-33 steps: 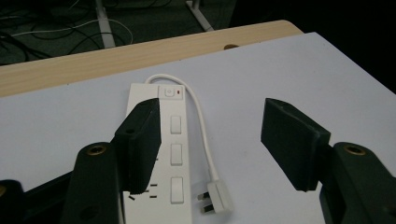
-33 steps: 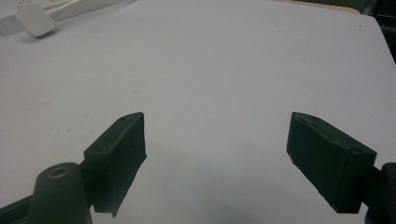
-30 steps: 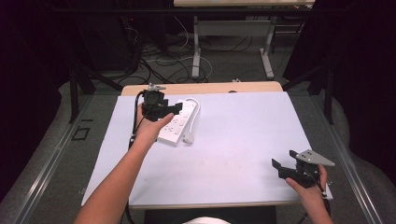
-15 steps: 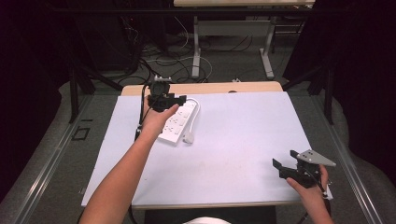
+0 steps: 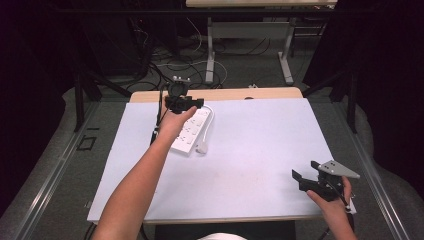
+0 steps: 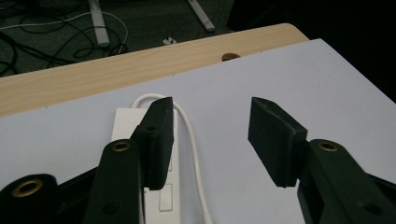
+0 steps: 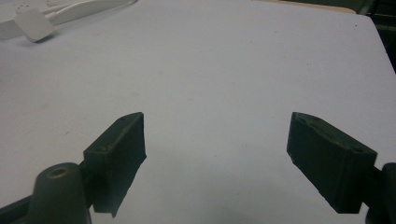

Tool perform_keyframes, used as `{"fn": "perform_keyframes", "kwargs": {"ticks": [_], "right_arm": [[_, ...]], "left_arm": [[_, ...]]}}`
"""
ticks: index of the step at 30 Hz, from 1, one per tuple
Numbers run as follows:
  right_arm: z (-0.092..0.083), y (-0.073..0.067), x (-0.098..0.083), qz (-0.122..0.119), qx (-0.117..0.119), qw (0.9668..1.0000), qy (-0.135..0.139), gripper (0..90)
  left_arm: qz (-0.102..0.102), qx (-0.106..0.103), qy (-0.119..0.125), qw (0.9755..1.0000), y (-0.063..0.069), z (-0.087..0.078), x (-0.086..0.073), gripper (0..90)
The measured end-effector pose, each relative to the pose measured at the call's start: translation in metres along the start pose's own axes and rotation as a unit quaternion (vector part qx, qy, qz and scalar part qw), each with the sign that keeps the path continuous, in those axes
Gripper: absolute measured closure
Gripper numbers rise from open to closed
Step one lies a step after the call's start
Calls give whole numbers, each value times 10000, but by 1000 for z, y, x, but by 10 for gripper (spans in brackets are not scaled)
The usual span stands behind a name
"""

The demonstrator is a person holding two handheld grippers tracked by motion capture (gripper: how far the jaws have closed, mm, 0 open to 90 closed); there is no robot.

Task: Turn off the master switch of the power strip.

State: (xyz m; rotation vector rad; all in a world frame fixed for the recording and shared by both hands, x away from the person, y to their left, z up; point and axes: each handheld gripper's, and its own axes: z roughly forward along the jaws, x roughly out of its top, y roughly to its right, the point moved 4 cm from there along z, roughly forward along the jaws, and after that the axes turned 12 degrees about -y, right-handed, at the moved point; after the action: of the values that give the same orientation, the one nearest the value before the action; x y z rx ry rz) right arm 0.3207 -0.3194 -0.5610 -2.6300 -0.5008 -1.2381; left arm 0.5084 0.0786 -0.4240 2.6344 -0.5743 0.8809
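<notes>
Now white power strip [image 5: 192,131] w/ looped cord lies flat; left gripper [image 5: 184,102] above, jaws apart, just narrowing, nothing between.

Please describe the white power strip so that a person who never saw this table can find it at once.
On the white table, look at the far left part, near the wooden edge. The power strip lies there under the left gripper. It is a long white bar with sockets, and its cord loops alongside.
</notes>
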Motion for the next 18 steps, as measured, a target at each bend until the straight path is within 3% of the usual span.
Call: {"fn": "perform_keyframes", "kwargs": {"ticks": [12, 18], "right_arm": [[0, 1, 0, -12, -10, 10000, 35, 187], [-1, 0, 0, 99, 38, 9999, 49, 187]], "left_arm": [[-146, 128, -18, 9998, -8, 21, 11, 590], [-326, 157, -71, 9993, -15, 35, 12, 639]]}}
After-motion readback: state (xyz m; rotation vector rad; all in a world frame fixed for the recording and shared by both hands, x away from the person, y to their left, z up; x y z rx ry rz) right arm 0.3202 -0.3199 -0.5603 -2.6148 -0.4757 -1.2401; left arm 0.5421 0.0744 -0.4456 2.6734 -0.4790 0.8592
